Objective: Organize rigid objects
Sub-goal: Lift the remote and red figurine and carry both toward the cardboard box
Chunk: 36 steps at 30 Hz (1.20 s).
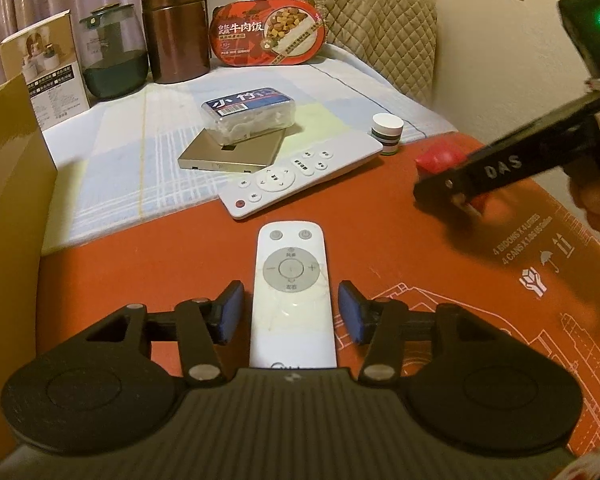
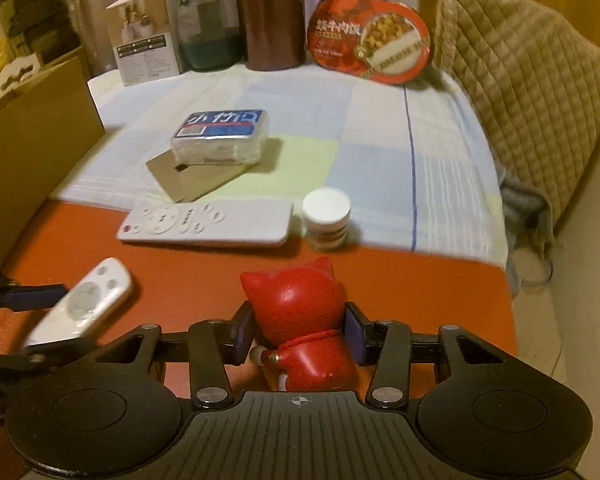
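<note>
Right gripper [image 2: 299,330] jaws hug a red figurine [image 2: 300,320] on the orange surface [image 2: 420,292]

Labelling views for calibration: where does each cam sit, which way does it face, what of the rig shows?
Left wrist: on the left gripper, angled down at the small remote between its fingers, pads clear of it; the right gripper and a hand show at right.
Right wrist: on the right gripper, angled down at the red figurine between its fingers; left fingers show at left.
Shared: small remote, long remote, figurine, white jar, back-row containers.
</note>
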Motion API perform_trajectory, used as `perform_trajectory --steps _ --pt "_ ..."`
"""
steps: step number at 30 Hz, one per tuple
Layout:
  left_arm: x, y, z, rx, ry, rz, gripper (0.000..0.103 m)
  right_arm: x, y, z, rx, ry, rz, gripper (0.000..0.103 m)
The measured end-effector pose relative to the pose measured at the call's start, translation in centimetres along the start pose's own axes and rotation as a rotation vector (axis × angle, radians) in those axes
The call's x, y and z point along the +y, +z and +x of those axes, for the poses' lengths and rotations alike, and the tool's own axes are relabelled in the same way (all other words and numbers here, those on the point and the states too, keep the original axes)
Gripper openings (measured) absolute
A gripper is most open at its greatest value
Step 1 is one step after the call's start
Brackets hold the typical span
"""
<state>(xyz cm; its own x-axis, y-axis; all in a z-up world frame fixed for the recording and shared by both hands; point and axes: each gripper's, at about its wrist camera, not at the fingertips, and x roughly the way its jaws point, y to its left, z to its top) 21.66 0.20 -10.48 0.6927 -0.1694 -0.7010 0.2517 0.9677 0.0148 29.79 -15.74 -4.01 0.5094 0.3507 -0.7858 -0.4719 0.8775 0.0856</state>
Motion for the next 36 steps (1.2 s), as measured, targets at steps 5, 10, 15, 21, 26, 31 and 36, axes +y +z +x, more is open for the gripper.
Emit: perform_trajectory --steps 5,10,15,21,26,31,36 --pt "-0.1 0.2 0.1 -0.001 0.009 0.004 0.036 1.5 -0.4 -1.4 0.011 0.006 0.023 0.043" --pt "0.0 -0.2 -0.7 0.011 0.027 -0.005 0.035 2.7 -0.2 -2.9 -0.009 0.002 0.047 0.043" --pt "-0.1 -0.2 -2.2 -0.017 0.028 -0.007 0.035 3.9 0.1 -5.3 -0.07 0.007 0.067 0.043" --pt "-0.3 0.5 -4.9 -0.064 0.023 -0.022 0.035 5.1 0.4 -8.4 -0.153 0.013 0.099 0.042" --pt "-0.2 1.3 -7.6 -0.103 0.022 -0.045 0.035 6.2 0.3 -10.6 -0.201 0.024 0.125 0.043" --pt "0.2 1.9 -10.5 -0.137 0.029 -0.062 0.035 7.3 0.2 -12.5 -0.232 0.04 0.167 0.043" --pt "1.4 2.6 -13.3 -0.165 0.053 -0.085 0.035 9.1 0.9 -14.4 -0.285 0.032 0.153 0.043"
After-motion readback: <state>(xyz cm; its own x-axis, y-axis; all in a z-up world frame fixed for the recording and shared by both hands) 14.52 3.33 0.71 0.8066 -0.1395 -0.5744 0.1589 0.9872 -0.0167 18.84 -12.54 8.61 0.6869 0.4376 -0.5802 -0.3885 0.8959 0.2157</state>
